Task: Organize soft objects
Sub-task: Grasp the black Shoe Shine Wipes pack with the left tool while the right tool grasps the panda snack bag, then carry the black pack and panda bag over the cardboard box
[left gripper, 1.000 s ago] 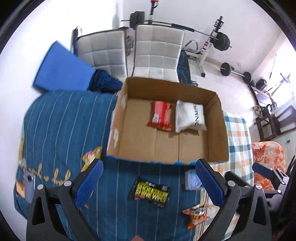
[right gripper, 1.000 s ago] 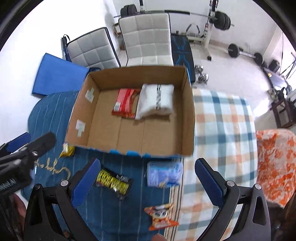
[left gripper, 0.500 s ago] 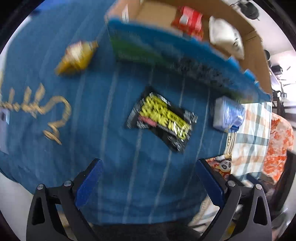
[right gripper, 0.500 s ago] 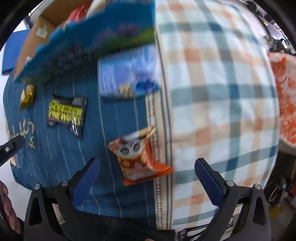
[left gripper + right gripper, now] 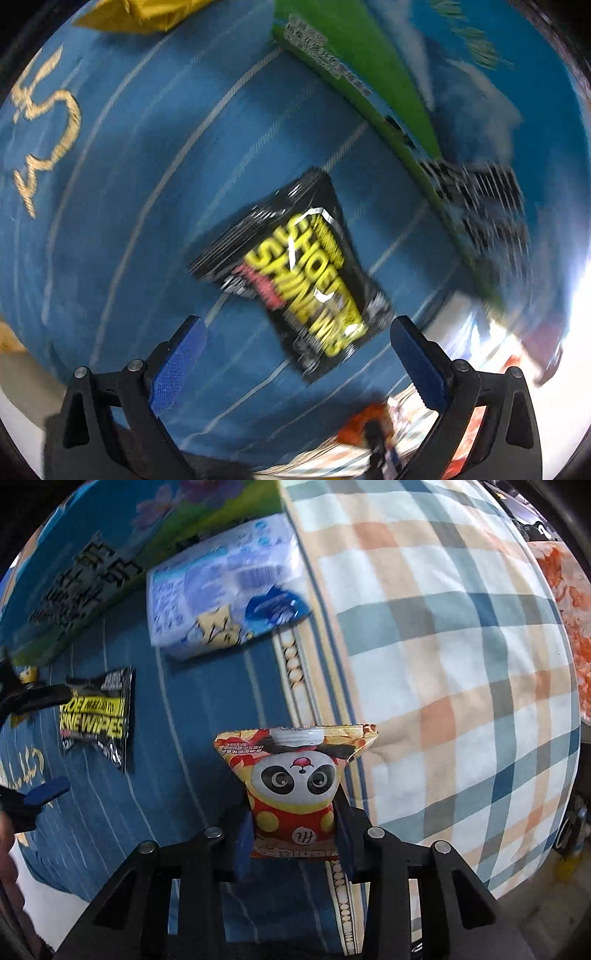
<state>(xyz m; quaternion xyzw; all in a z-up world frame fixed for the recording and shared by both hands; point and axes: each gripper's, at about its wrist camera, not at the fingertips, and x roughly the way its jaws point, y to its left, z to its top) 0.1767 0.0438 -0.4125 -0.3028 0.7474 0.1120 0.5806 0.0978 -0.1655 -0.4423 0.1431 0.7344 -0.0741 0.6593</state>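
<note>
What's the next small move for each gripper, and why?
Probably: right gripper lifts the panda packet, since its jaws are already shut on the packet's lower half. The left gripper is open above the wipes pack, which lies between and just ahead of its jaws, so it should likely drop and close.

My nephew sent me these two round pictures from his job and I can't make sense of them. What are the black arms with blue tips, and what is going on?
A person holds a pair of hand tongs in each hand; each carries a wide-angle camera looking along its fingers. The left tongs are open above a black shoe-wipes packet with yellow lettering on the blue striped bedspread. The right tongs are shut on an orange panda snack bag. A pale blue tissue pack lies beside the blue and green printed box wall, next to a checked blanket.
</note>
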